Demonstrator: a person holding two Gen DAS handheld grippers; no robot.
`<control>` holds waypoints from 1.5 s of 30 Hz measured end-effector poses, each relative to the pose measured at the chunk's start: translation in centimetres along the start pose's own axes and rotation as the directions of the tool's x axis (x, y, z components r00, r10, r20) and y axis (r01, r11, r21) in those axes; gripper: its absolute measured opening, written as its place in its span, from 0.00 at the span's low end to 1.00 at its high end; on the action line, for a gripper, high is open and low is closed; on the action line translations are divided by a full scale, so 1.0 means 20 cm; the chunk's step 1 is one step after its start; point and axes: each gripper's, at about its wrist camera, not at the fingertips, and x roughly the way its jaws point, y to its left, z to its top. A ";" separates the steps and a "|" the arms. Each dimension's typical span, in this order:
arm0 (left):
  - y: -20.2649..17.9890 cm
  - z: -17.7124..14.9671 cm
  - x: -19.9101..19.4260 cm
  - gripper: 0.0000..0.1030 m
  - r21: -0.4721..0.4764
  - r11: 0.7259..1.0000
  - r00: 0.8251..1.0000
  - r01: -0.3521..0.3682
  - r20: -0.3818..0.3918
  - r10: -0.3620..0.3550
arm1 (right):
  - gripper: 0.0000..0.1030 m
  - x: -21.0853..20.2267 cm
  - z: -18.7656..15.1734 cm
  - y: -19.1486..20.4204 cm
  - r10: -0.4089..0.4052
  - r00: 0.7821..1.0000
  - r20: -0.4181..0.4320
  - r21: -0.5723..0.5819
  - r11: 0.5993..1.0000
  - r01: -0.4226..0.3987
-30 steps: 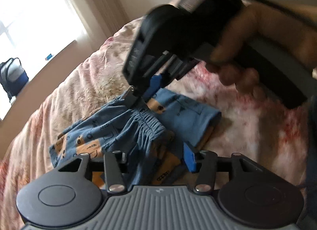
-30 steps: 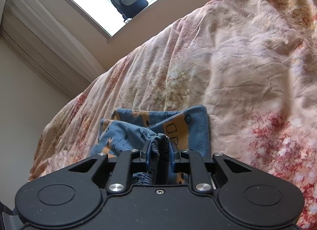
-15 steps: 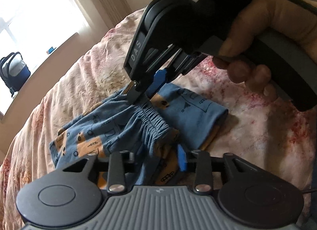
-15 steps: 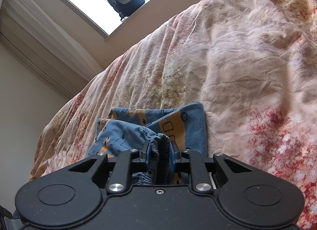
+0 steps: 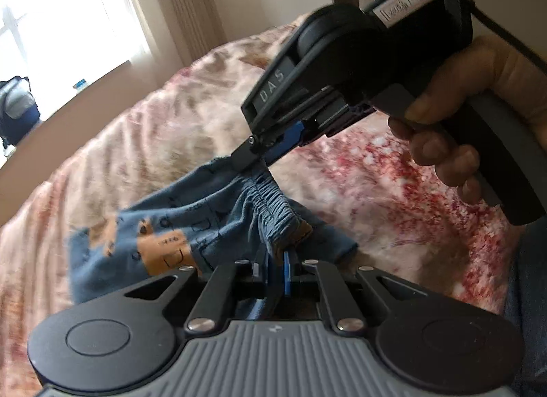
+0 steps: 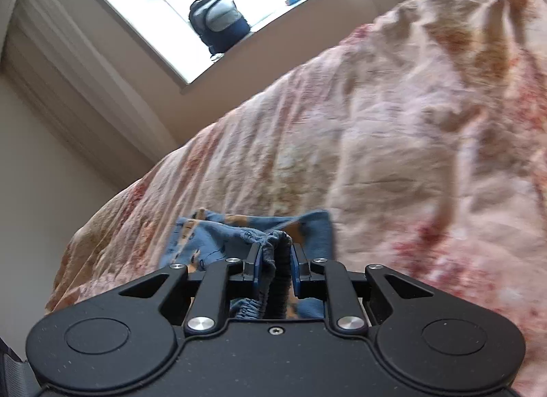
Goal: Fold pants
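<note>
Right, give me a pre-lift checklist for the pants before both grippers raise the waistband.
1. Right gripper clamped on the elastic waistband: ok.
2. Left gripper gripping the waistband's near end: cannot tell, jaws closing with fabric between them.
3. Waistband stretched between the two grippers: ok, though bunched.
4. Pants legs lying flat: not ok, crumpled on the bedspread.
5. Bedspread caught in either grip: cannot tell.
6. Backpack out of the way: ok, on the windowsill.
</note>
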 end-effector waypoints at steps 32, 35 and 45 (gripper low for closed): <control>0.80 -0.54 -0.30 0.99 -0.601 0.783 0.988 -0.157 -0.093 0.127 | 0.99 -0.06 -0.24 0.34 -0.299 0.944 0.137 -0.609 0.726 0.318; 0.84 -0.39 -0.25 1.00 -0.587 0.797 0.987 -0.146 -0.031 0.158 | 0.99 0.01 -0.22 0.41 -0.234 0.952 0.197 -0.593 0.745 0.306; 0.95 -0.35 0.17 1.00 -0.580 0.804 0.988 -0.132 -0.010 0.155 | 0.99 0.31 -0.19 0.30 -0.328 0.931 0.159 -0.684 0.644 0.343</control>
